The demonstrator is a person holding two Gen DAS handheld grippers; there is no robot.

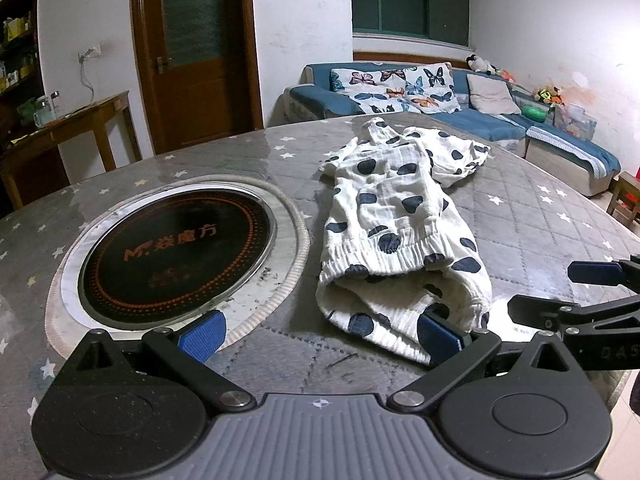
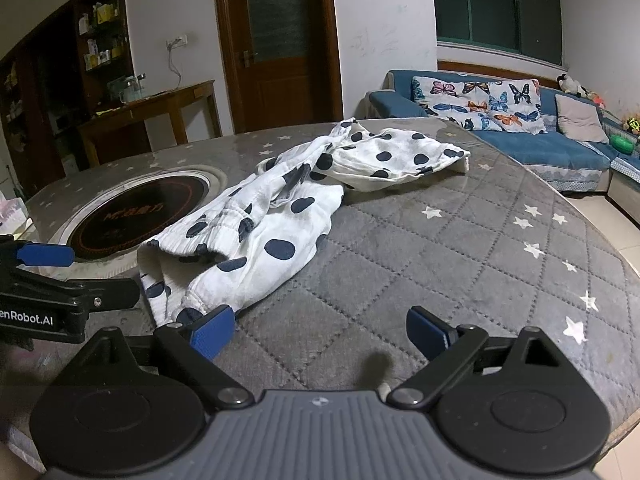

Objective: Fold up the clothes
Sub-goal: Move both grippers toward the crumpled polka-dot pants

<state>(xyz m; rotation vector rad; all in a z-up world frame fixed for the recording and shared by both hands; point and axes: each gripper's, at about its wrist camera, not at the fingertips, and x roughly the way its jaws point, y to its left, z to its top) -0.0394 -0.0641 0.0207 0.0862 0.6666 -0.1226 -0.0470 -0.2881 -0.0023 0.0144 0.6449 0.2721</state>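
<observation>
White spotted garment [image 1: 396, 232] runs lengthwise up the frame from both spread, empty hand-held grippers, left hand-held gripper [image 1: 320, 332] slightly nearer than right hand-held gripper [image 2: 320, 334].

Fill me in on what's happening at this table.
A person holds a two-finger tool in each hand over a white garment with dark spots, lying crumpled on the grey quilted table cover beside a built-in round cooktop. Both the left tool and the right tool are open at its near hem, gripping nothing. Folding hasn't begun.
</observation>
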